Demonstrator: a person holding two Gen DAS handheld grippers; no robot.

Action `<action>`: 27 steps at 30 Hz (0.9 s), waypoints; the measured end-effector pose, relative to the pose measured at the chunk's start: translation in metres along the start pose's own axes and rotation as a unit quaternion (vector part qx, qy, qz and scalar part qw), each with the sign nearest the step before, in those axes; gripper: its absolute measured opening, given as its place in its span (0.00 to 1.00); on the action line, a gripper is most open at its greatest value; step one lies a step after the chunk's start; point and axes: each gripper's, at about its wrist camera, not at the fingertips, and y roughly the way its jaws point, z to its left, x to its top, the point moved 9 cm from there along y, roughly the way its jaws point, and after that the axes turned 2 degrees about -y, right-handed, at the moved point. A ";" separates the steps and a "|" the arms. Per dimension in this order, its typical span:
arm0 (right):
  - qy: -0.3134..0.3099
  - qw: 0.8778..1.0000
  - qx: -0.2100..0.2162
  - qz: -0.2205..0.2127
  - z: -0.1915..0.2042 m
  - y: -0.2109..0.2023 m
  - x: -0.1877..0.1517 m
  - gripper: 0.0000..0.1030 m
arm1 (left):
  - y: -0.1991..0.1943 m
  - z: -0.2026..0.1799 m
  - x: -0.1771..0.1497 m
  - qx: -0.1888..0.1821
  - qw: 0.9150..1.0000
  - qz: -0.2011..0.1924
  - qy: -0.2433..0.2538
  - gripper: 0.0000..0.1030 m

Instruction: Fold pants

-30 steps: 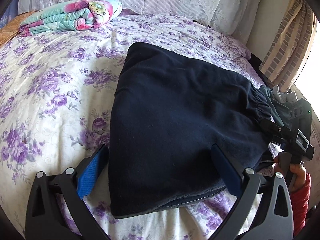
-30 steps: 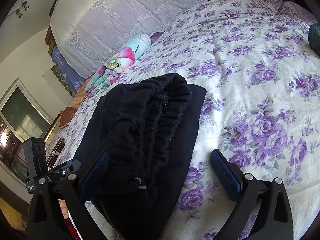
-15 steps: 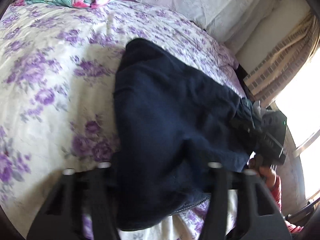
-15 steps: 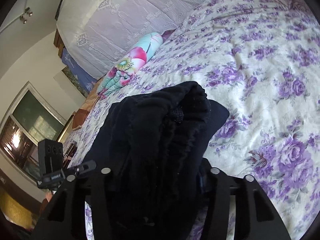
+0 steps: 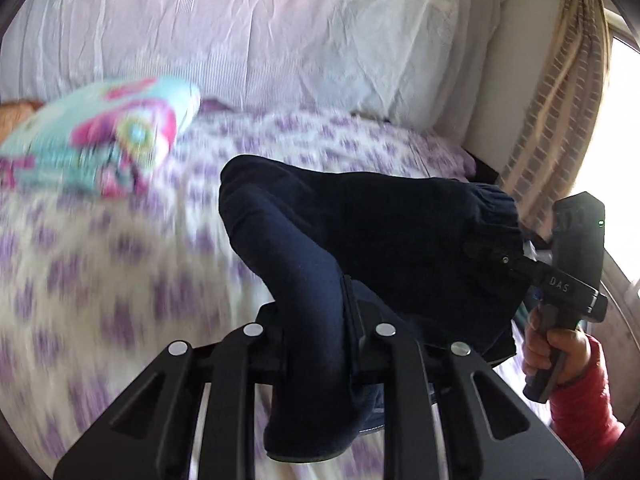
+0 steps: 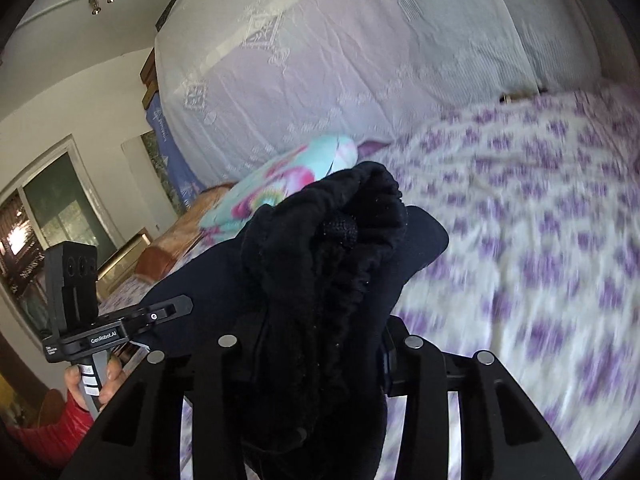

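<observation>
My left tool (image 5: 320, 344) is clamped tight on a fold of the dark navy pants (image 5: 360, 240), its jaws having just been closing until the cloth is pinched between them. My right tool (image 6: 320, 360) grips the bunched elastic waistband (image 6: 344, 232) of the same pants, its jaws also just drawn in, held wider by the thick gathers of fabric.

The pants hang in the air between my two tools, above the bed (image 5: 100, 280) with its purple-flowered sheet (image 6: 520, 240). Their long axis runs from one tool across to the other, the waistband end at my right tool and the folded leg end draped down through my left.

Beyond the pants, toward the head of the bed, lies a folded floral blanket (image 5: 100, 144) in turquoise and pink, and behind it a white lace cover (image 5: 280, 40) over the pillows. A striped curtain (image 5: 560, 100) hangs to the right of the pants in the left wrist view. Each wrist view shows my other hand (image 5: 560, 352), in a red sleeve (image 5: 584, 412), wrapped round its tool's handle. The bed is blurred in both views.
</observation>
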 end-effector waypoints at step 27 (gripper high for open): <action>0.027 0.972 -0.233 -0.025 -0.216 0.210 0.093 0.91 | 0.283 0.138 0.103 0.259 0.965 0.013 -0.025 0.82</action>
